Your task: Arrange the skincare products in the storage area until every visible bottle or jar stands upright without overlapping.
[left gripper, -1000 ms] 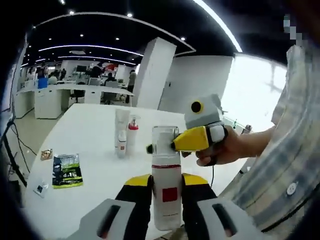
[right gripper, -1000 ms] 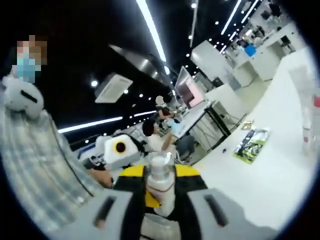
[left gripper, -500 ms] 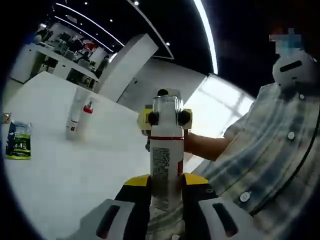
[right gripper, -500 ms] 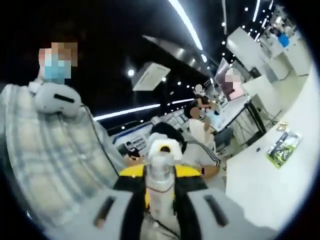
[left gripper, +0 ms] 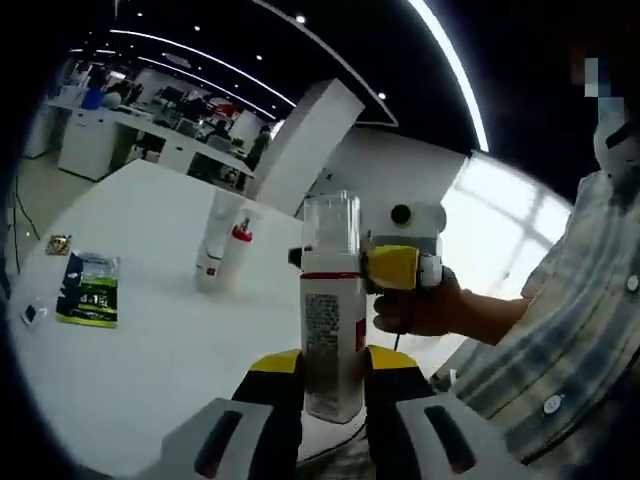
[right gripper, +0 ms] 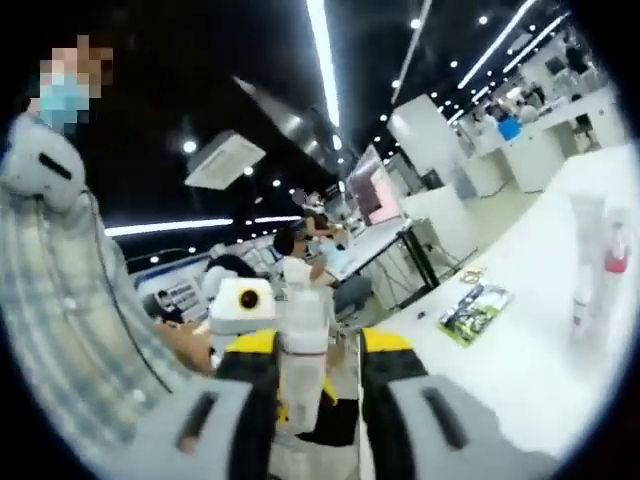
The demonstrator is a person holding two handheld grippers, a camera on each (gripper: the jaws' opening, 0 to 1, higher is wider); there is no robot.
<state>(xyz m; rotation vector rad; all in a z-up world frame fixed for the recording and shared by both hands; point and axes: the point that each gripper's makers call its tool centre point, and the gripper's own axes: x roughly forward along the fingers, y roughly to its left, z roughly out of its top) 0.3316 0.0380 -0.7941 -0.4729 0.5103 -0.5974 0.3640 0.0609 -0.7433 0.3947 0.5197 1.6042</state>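
Left gripper is clamped on the lower body of a white pump bottle, held upright above the near edge of the white bench. The bottle has a clear cap and a red band below it, printed label facing the camera. Right gripper, yellow and white, held by a hand, sits just beside the bottle's cap on the right; contact with the cap cannot be told there. In the right gripper view the right gripper has its jaws spread wider than the bottle top, which sits against the left jaw with a gap to the right one. Farther back on the bench stand a white tube and a small red-capped bottle, close together. A green packet lies flat on the bench at left, with a small sachet nearby.
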